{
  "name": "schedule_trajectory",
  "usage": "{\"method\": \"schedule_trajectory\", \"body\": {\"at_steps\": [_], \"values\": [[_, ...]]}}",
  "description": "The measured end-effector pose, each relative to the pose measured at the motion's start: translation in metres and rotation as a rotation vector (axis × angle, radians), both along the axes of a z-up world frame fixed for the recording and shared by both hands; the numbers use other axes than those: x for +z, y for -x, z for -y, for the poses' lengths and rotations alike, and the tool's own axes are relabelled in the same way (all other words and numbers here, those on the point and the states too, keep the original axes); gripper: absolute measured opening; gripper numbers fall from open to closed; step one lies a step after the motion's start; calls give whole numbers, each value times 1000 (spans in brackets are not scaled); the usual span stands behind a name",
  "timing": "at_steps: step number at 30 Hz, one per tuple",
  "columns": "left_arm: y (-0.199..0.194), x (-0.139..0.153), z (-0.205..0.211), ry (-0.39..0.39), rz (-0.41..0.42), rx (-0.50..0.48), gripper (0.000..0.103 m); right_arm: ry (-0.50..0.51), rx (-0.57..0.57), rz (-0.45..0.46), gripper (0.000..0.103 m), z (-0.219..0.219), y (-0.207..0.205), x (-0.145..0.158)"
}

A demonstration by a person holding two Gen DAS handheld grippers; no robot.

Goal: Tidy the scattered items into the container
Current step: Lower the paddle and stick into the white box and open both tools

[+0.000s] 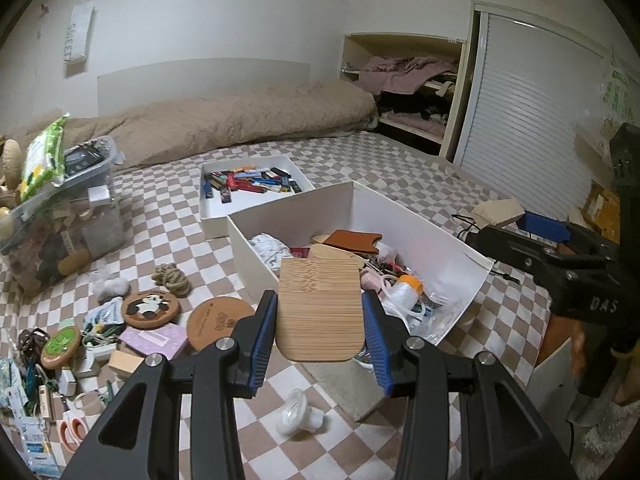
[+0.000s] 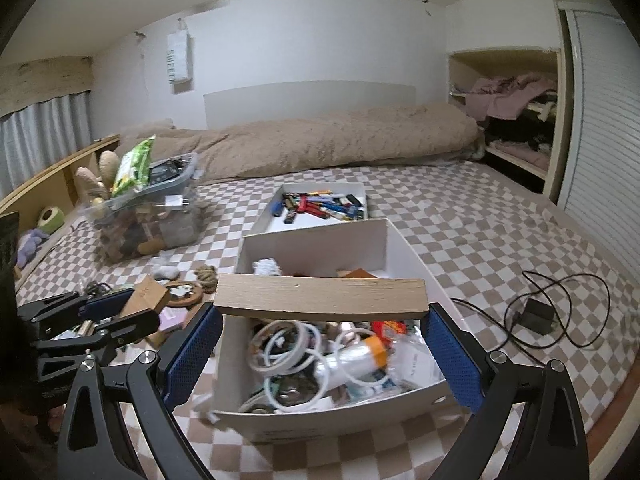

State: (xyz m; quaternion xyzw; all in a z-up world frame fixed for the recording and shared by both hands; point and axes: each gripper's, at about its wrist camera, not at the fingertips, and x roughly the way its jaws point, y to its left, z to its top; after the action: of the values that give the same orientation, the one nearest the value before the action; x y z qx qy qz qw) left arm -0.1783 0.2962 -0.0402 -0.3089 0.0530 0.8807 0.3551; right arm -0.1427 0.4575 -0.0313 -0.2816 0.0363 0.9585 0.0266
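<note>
Left hand-held gripper (image 1: 320,320) clamps a bamboo lid (image 1: 320,308), right hand-held gripper (image 2: 320,320) pinches a wood block (image 2: 320,294), both above the box (image 2: 412,256) ahead for dropping in.

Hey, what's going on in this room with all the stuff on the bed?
A person with a gripper in each hand is tidying clutter into a white box on the checkered bedspread. The left gripper is shut on a small bamboo board, and the right gripper on a wooden block, both near or over the half-full box. Coasters, a rope knot and other bits lie loose beside it.
</note>
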Motion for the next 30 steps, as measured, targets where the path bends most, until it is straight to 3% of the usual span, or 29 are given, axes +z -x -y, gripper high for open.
{"method": "schedule_trajectory", "body": {"at_steps": [8,17,30], "values": [[12,-11,-22,11,39,-27,42,109,-42,90,100,-44,25,-25],[25,-23,-43,25,70,-43,42,67,-41,190,100,-57,48,-53],[50,-26,-74,16,123,-59,42,-17,142,294,100,-28,50,-78]]}}
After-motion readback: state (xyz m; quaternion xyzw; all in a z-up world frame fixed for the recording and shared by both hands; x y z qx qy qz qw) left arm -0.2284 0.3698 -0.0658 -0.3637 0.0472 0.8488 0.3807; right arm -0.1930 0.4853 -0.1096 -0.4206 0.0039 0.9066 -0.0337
